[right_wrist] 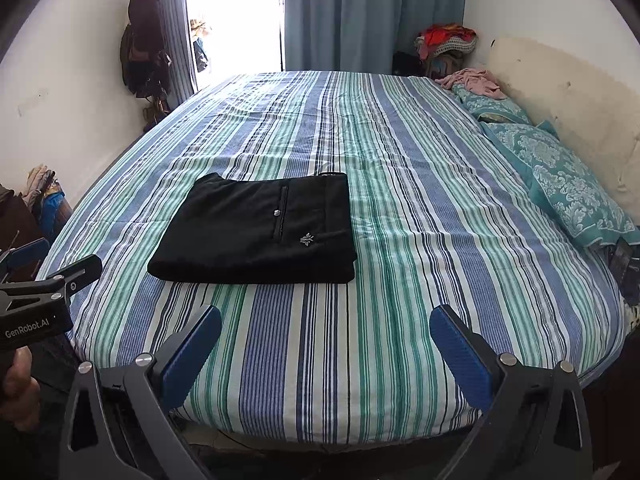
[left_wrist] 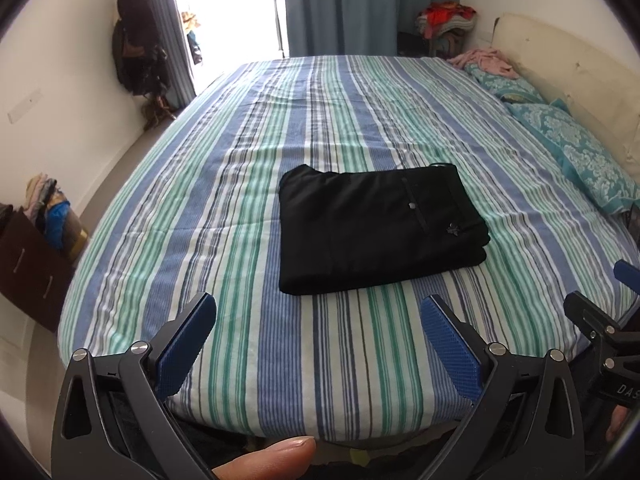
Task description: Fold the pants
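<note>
Black pants (left_wrist: 376,228) (right_wrist: 256,232) lie folded into a compact rectangle on the striped bed (left_wrist: 280,360) (right_wrist: 400,208), a back pocket with a button and a small silver emblem facing up. My left gripper (left_wrist: 320,312) hangs open above the bed's near edge, short of the pants, nothing between its blue pads. My right gripper (right_wrist: 326,320) is open too, back from the pants and to their right. The right gripper's tips (left_wrist: 600,300) show at the right edge of the left wrist view; the left gripper (right_wrist: 52,268) shows at the left of the right wrist view.
Teal patterned pillows (right_wrist: 568,184) and a pink cloth (right_wrist: 476,80) lie along the cream headboard (right_wrist: 560,92) on the right. A dark dresser (left_wrist: 28,272) with piled clothes stands left. Blue curtains (right_wrist: 372,12) and a bright doorway are beyond the bed. A thumb (left_wrist: 272,456) shows below.
</note>
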Action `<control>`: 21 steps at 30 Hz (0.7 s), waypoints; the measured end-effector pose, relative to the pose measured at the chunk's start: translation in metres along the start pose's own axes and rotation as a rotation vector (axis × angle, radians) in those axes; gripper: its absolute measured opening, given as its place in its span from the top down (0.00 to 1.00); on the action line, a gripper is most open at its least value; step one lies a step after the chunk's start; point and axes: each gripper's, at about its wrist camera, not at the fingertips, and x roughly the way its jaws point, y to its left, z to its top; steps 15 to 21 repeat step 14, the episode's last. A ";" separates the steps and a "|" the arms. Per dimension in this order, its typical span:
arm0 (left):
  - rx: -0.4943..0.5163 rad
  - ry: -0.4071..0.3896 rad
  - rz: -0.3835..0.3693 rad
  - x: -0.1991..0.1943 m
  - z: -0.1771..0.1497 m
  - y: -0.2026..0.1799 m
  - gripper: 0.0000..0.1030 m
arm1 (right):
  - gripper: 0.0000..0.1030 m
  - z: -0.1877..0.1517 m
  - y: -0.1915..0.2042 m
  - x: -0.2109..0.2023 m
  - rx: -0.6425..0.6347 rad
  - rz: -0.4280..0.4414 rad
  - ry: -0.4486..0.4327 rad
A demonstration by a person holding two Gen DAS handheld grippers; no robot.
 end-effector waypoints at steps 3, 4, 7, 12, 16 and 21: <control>-0.006 0.006 -0.016 -0.001 -0.001 0.001 0.01 | 0.00 -0.001 0.007 -0.003 -0.028 -0.013 -0.003; -0.006 0.008 -0.022 0.000 -0.001 0.001 0.01 | 0.00 -0.001 0.009 -0.003 -0.039 -0.017 0.000; -0.011 0.016 -0.029 0.002 -0.002 0.002 0.01 | 0.00 -0.003 0.014 0.000 -0.054 -0.015 0.008; -0.041 0.036 -0.067 0.005 -0.004 0.005 0.01 | 0.00 -0.004 0.018 0.001 -0.063 -0.015 0.008; -0.050 0.036 -0.068 0.005 -0.005 0.007 0.01 | 0.00 -0.005 0.018 0.001 -0.063 -0.010 0.010; -0.050 0.036 -0.068 0.005 -0.005 0.007 0.01 | 0.00 -0.005 0.018 0.001 -0.063 -0.010 0.010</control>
